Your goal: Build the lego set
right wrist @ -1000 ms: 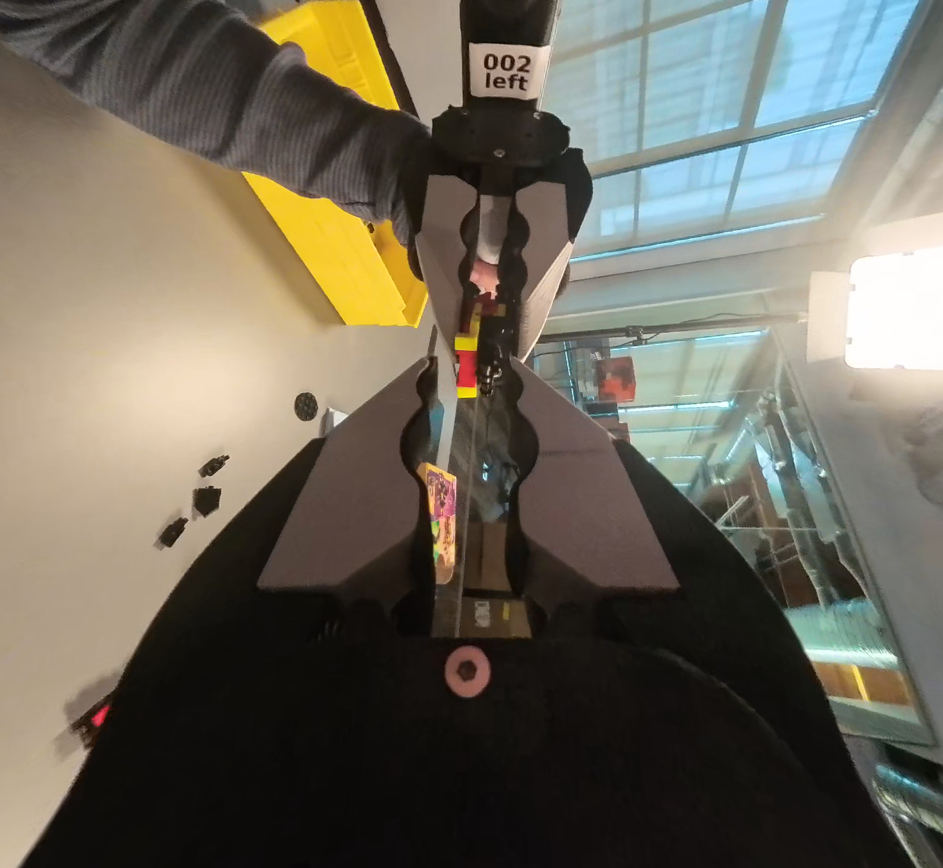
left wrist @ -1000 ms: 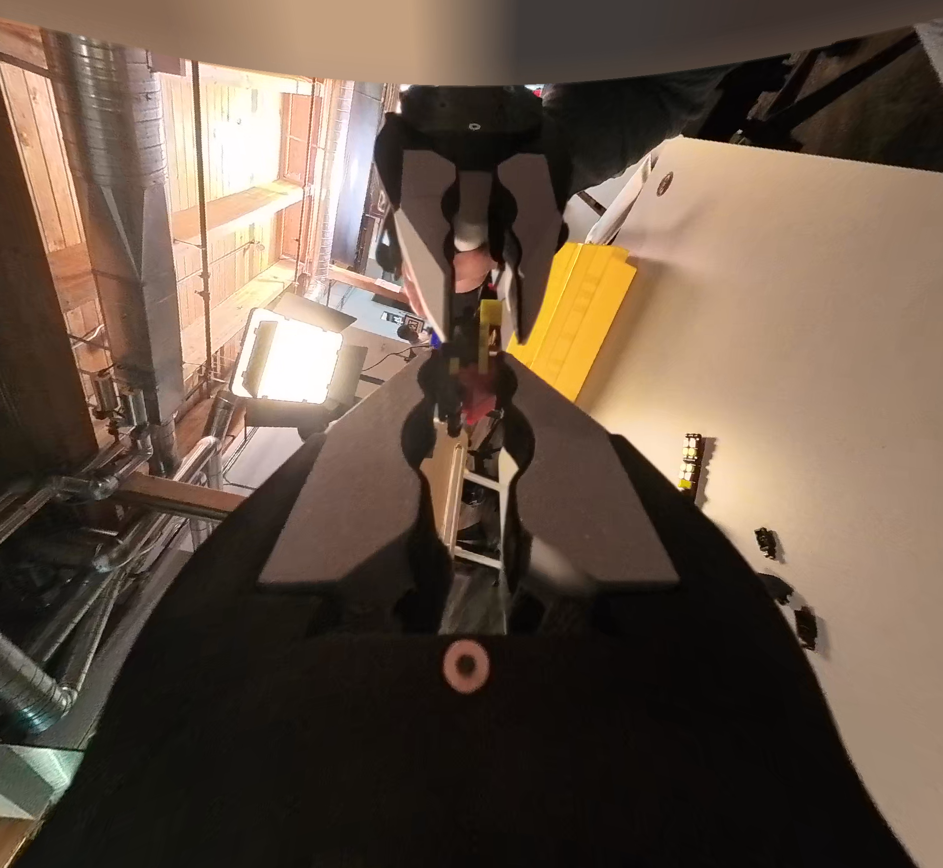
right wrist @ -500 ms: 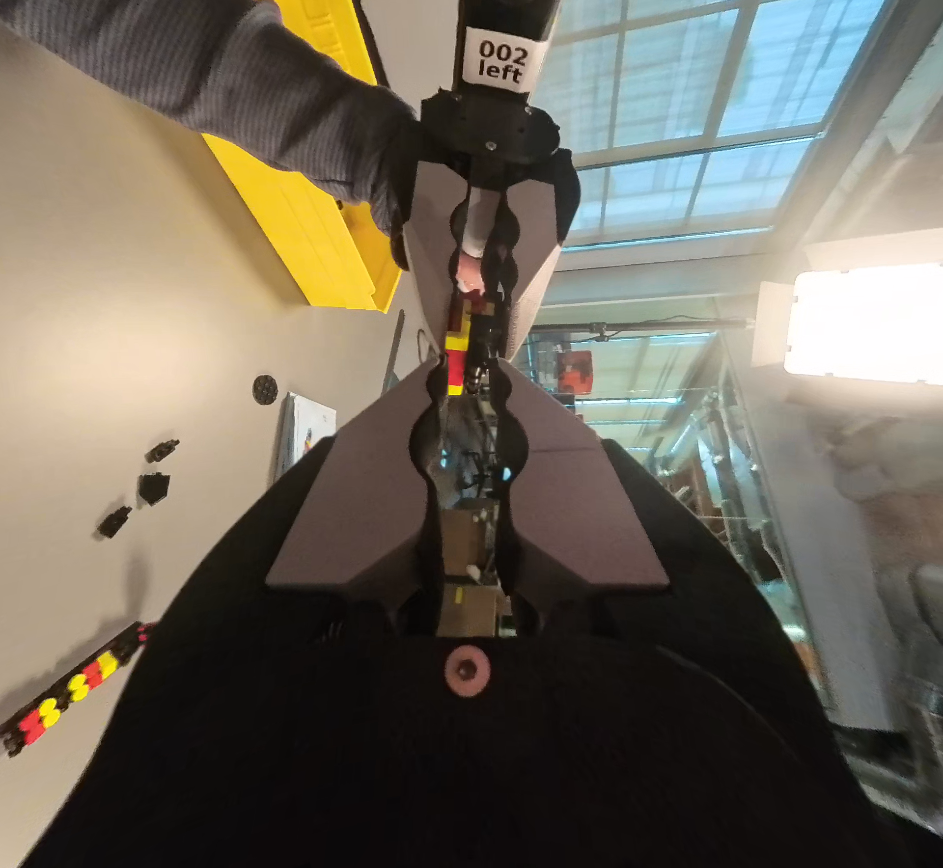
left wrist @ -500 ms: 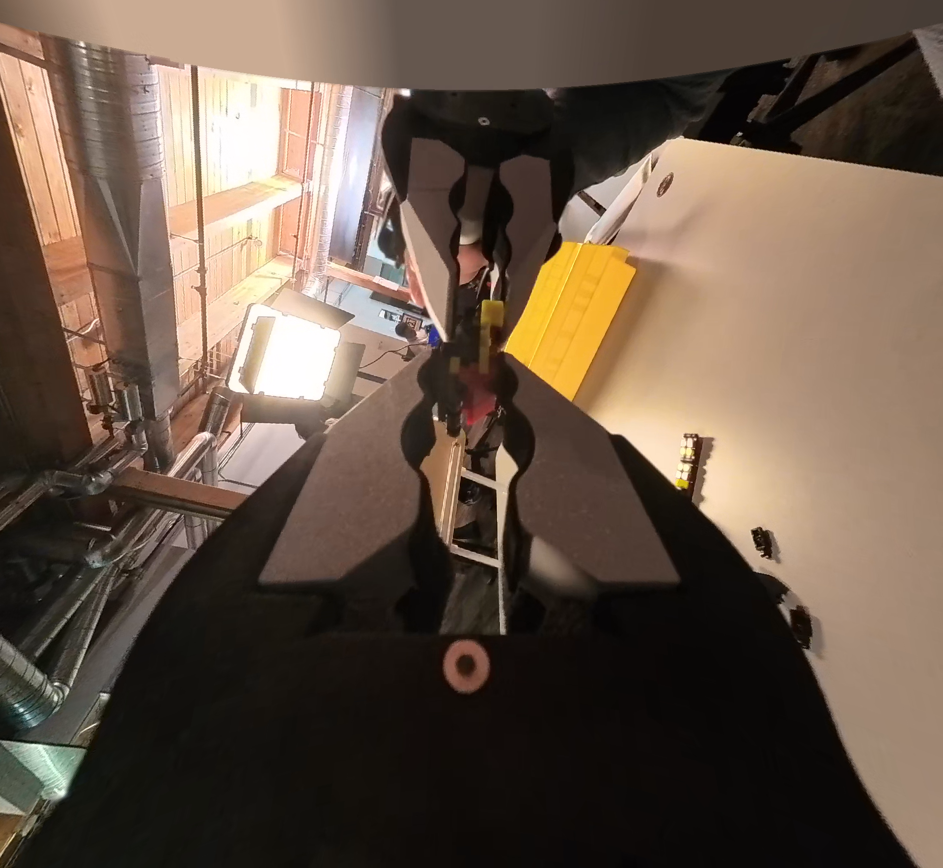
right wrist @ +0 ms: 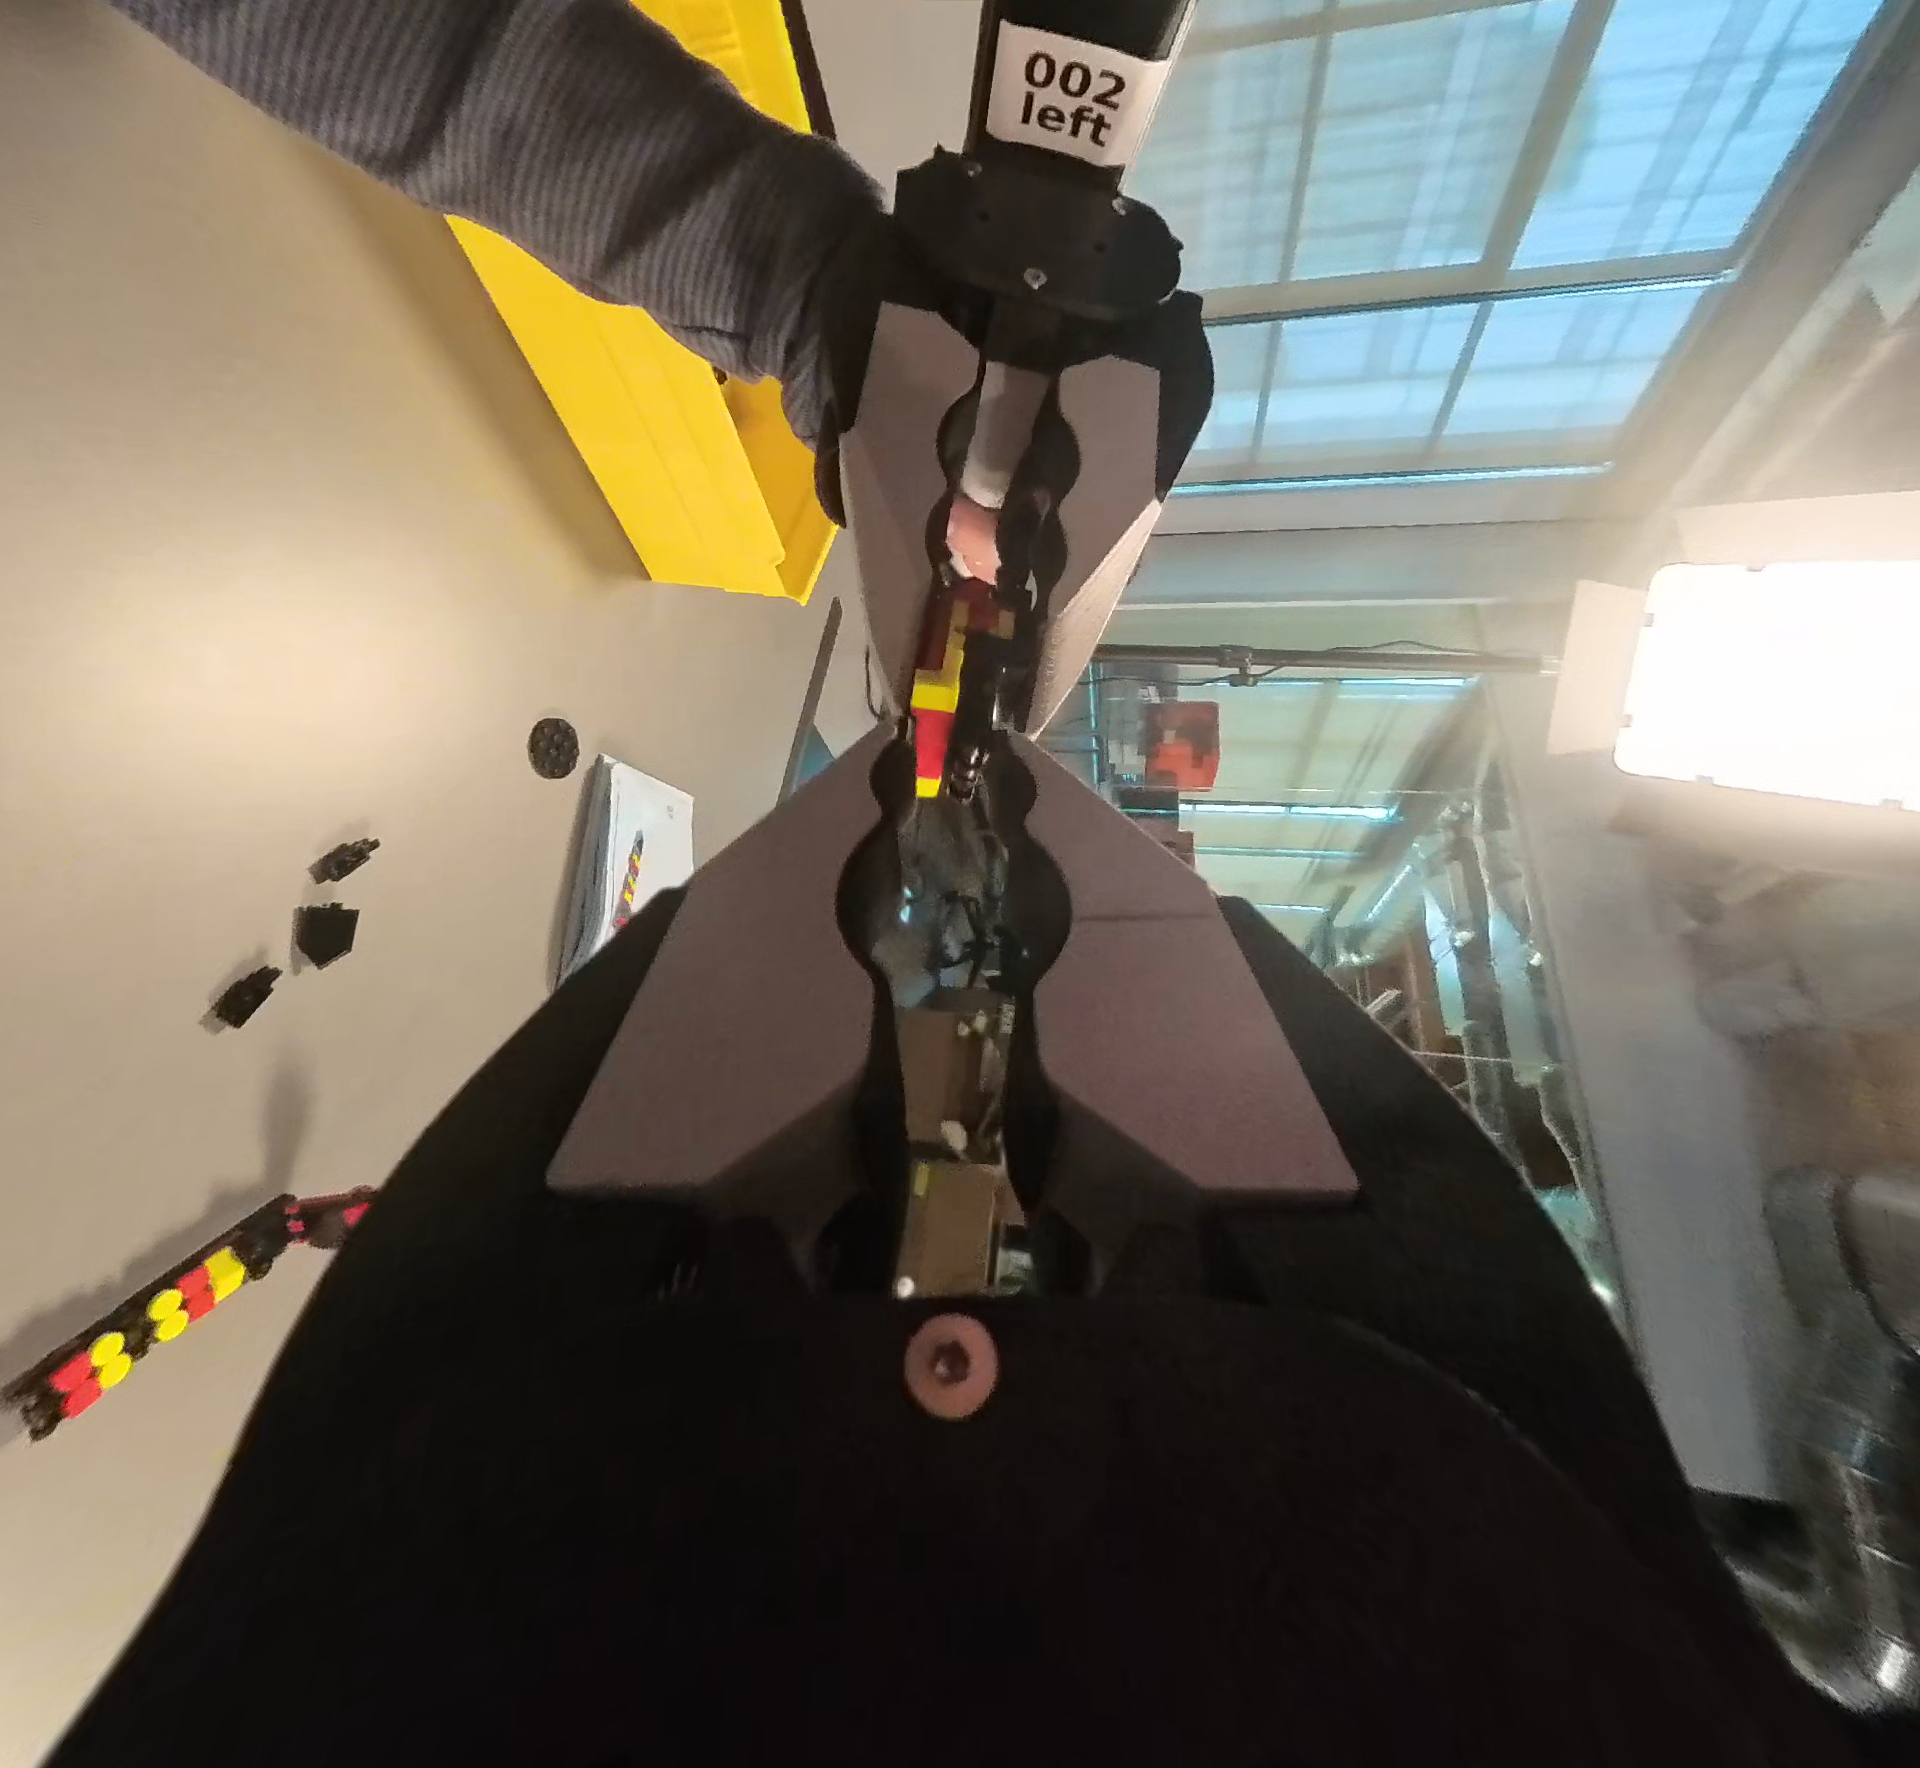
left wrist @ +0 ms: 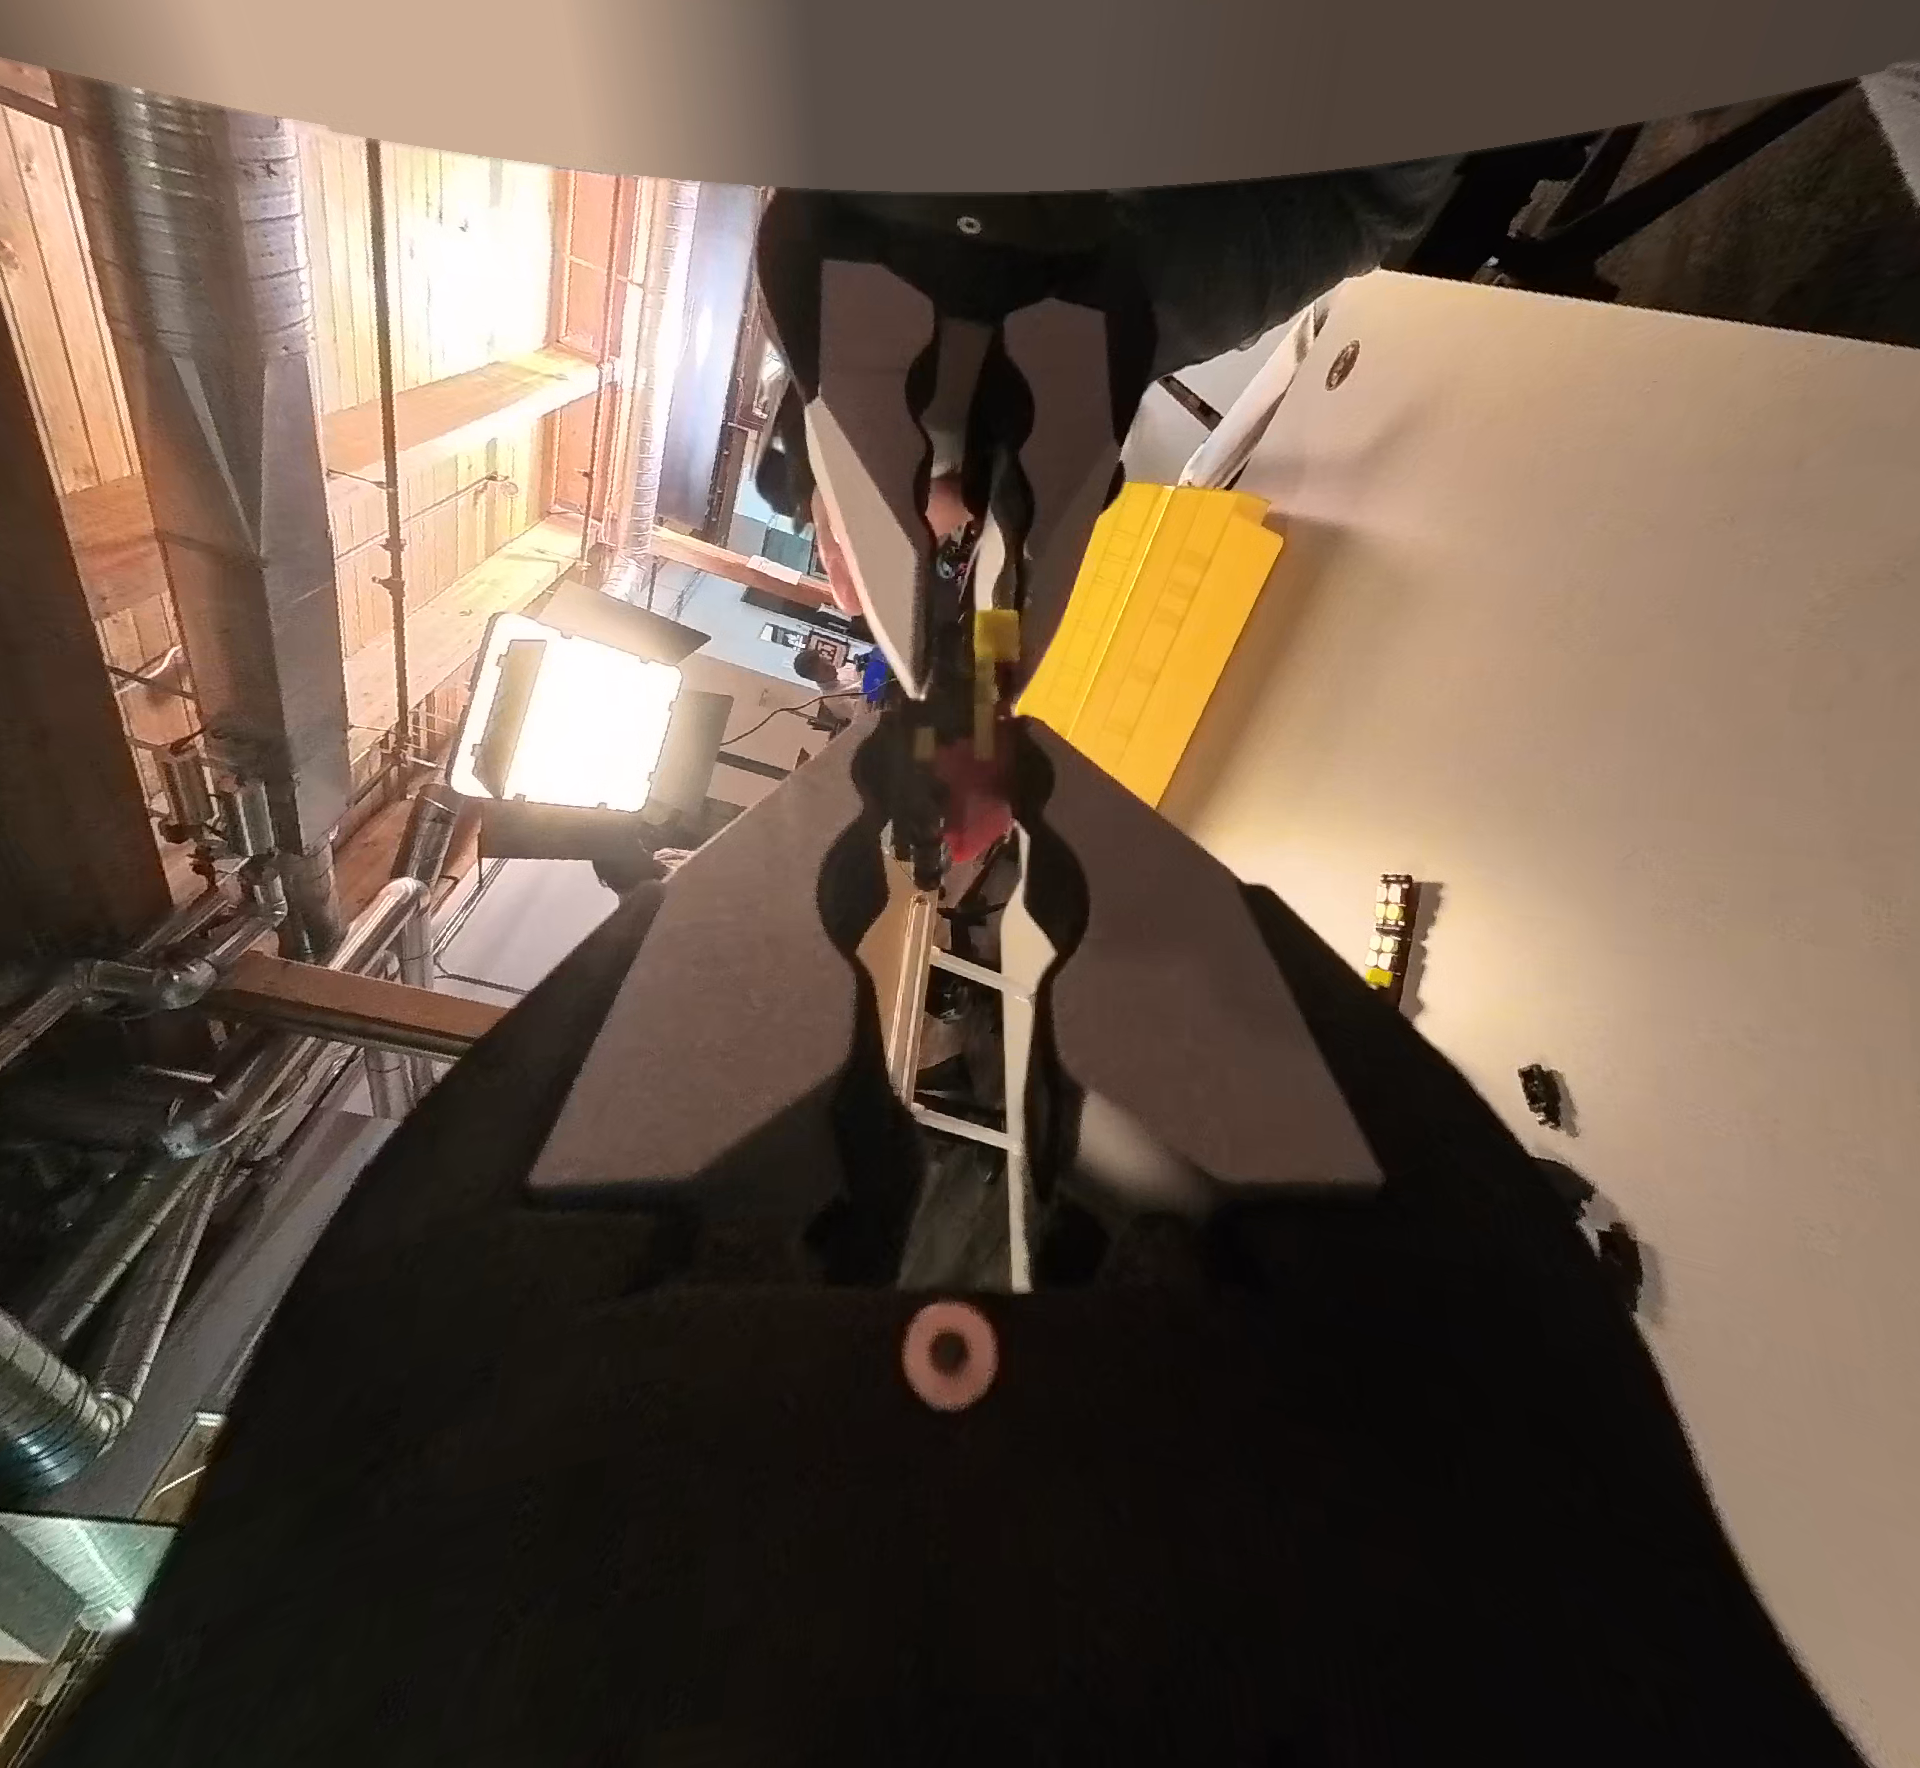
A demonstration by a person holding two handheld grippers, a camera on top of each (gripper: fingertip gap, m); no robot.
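Above the bench (right wrist: 260, 492), well clear of its pale top, the two grippers meet tip to tip, both tilted on their sides. The left gripper (left wrist: 951, 762) and the right gripper (right wrist: 951, 757) each pinch one end of a slim red, yellow and black lego strip (right wrist: 935, 721), jaws nearly closed on it. I judge the build about midway: a second striped strip (right wrist: 145, 1313) lies finished near the bench's edge, while several loose black pieces (right wrist: 322, 929) and a round black part (right wrist: 554, 747) wait unused beside a booklet (right wrist: 623, 845). A yellow bin (right wrist: 644, 430) sits toward the far edge.
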